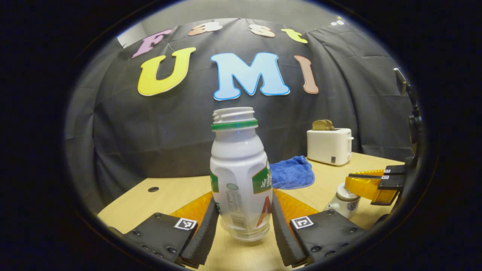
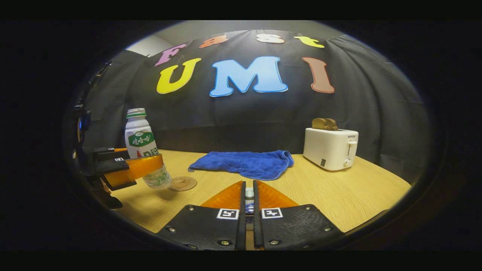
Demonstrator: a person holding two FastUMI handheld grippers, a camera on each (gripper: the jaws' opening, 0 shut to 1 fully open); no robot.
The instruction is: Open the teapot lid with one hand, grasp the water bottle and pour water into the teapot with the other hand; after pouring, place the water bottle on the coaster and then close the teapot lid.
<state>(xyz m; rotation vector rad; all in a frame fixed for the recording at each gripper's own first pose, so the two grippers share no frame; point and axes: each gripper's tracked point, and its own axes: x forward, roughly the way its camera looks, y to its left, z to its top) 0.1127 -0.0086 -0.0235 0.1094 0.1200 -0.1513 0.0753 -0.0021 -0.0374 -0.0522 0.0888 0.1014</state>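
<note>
1. The water bottle is uncapped and pinched low on its body by the left gripper, one finger on each side. In the right gripper view it hangs clear of the table, leaning slightly, with its base just above and beside the coaster.
2. Judging by that position, the step in hand is setting the bottle on the coaster. To do it well, bring the bottle upright first, since the open mouth would spill anything left inside.
3. Centre the base over the coaster before lowering; from here it sits a little off to the gripper's side of it. Lower straight down until the base is flat, and only then spread the fingers.
4. Farther from the coaster, the right gripper has its fingers pressed nearly together on a small piece that I take to be the teapot lid. In the left gripper view it sits over the teapot.
5. Keep that lid hand steady until the bottle stands free.
6. Beyond the coaster lie a blue cloth and a toaster, well apart from the work.
</note>
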